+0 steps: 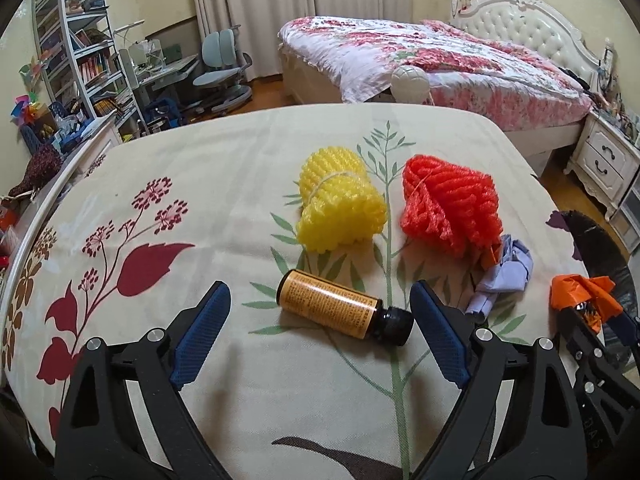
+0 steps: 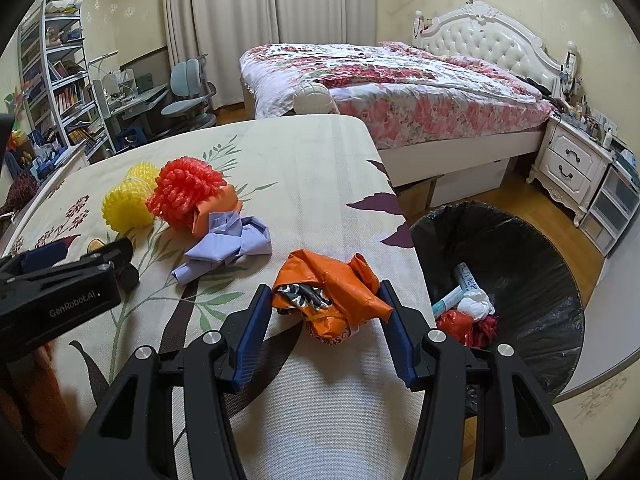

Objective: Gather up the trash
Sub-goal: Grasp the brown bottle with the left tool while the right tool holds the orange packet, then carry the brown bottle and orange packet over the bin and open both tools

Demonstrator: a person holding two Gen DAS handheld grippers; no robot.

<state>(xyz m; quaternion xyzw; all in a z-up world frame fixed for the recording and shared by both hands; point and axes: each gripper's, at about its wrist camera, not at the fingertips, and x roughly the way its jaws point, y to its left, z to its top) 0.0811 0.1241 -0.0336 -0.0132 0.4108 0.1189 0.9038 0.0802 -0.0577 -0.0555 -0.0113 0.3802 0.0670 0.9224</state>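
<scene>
Currently the right gripper [image 2: 326,312] clamps a crumpled orange bag [image 2: 332,300] close to the table's [image 2: 320,152] right edge, just beside the black-lined bin [image 2: 520,248] on the floor. Left gripper [image 1: 320,316] stands wide, its pads either side of a smooth amber bottle [image 1: 332,308] lying flat, not pressing it. Beyond: ribbed yellow foam net [image 1: 340,208], red foam net [image 1: 448,208], creased lilac paper [image 1: 504,276]. Far tabletop is open.

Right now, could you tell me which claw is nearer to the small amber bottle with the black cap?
Left. The left claw stands open around the amber bottle lying on the tablecloth. The right claw is off to the bottle's right, shut on a crumpled orange wrapper.
</scene>
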